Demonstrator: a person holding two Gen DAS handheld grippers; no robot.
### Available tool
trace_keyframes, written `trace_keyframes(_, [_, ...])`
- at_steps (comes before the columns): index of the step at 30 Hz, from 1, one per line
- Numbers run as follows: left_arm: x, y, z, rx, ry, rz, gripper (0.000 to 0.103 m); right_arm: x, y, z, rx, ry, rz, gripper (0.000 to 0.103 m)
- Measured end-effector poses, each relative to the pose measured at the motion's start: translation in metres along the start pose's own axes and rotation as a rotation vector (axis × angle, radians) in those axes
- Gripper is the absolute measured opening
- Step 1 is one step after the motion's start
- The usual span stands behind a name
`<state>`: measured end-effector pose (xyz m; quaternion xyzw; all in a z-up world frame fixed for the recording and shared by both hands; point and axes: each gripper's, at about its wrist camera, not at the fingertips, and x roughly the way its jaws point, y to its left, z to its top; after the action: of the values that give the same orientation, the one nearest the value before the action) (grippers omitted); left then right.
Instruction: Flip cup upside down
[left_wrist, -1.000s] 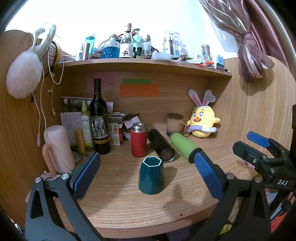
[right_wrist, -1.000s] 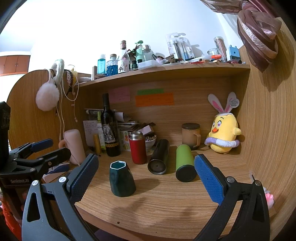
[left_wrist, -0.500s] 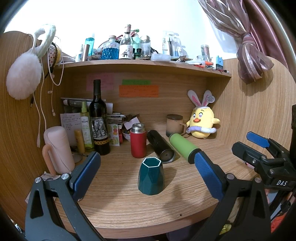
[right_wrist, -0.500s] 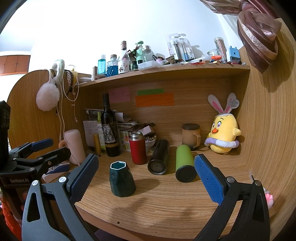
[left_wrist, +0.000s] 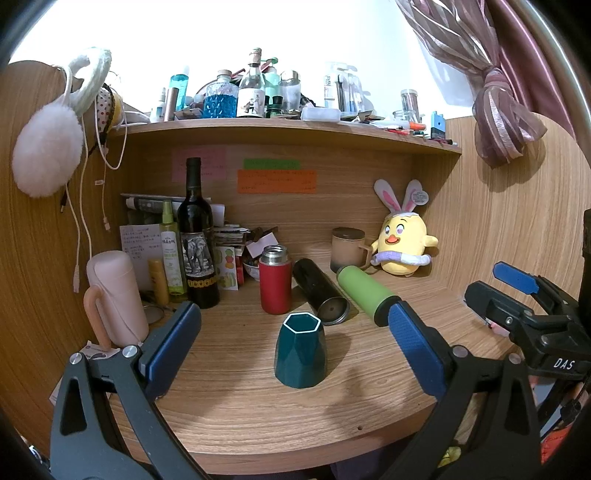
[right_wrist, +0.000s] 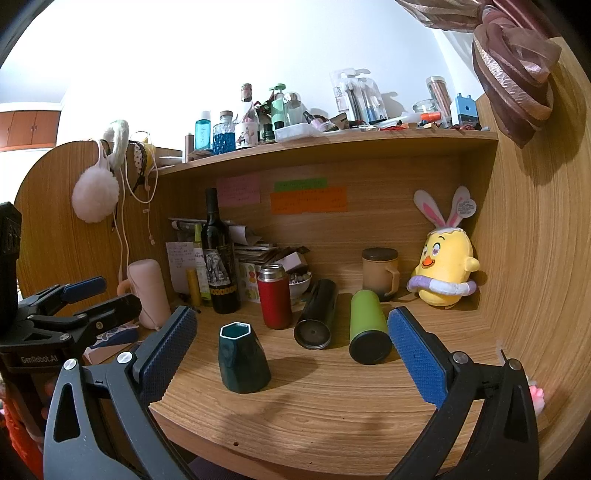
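A dark teal faceted cup (left_wrist: 300, 354) stands upright, mouth up, on the wooden desk (left_wrist: 258, 413). It also shows in the right wrist view (right_wrist: 242, 360), left of centre. My left gripper (left_wrist: 294, 330) is open and empty, its blue pads on either side of the cup but short of it. My right gripper (right_wrist: 291, 334) is open and empty, held back from the desk edge, with the cup ahead and to the left. Each gripper shows at the edge of the other's view: the right one (left_wrist: 517, 291) and the left one (right_wrist: 81, 295).
Behind the cup stand a red flask (left_wrist: 275, 280), a lying black flask (left_wrist: 320, 291), a lying green flask (left_wrist: 367, 291), a wine bottle (left_wrist: 195, 240), a pink tumbler (left_wrist: 114, 295), a lidded mug (left_wrist: 347, 249) and a yellow plush chick (left_wrist: 402, 240). A cluttered shelf (left_wrist: 280, 129) hangs above.
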<state>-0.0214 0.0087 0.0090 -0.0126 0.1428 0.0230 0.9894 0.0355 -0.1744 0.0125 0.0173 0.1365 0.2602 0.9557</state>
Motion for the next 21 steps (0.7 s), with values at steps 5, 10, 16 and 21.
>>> trace_keyframes(5, [-0.0002, -0.0006, -0.0001, -0.001, 0.001, 0.000, 0.103, 0.0000, -0.0003, -0.0001, 0.000, 0.000, 0.000, 0.103])
trace_keyframes(10, [0.0000, -0.0039, 0.0007, -0.004, 0.006, -0.008, 0.103, 0.0000, -0.0005, -0.0001, -0.001, 0.000, 0.002, 0.103])
trace_keyframes(16, [0.0036, -0.0033, 0.0002, -0.016, 0.022, -0.020, 0.103, 0.0000, -0.0002, -0.0001, -0.001, -0.001, 0.000, 0.103])
trace_keyframes(21, [0.0047, -0.0012, -0.0003, -0.018, 0.025, -0.030, 0.103, 0.0001, -0.0006, -0.0002, -0.001, 0.000, 0.002, 0.103])
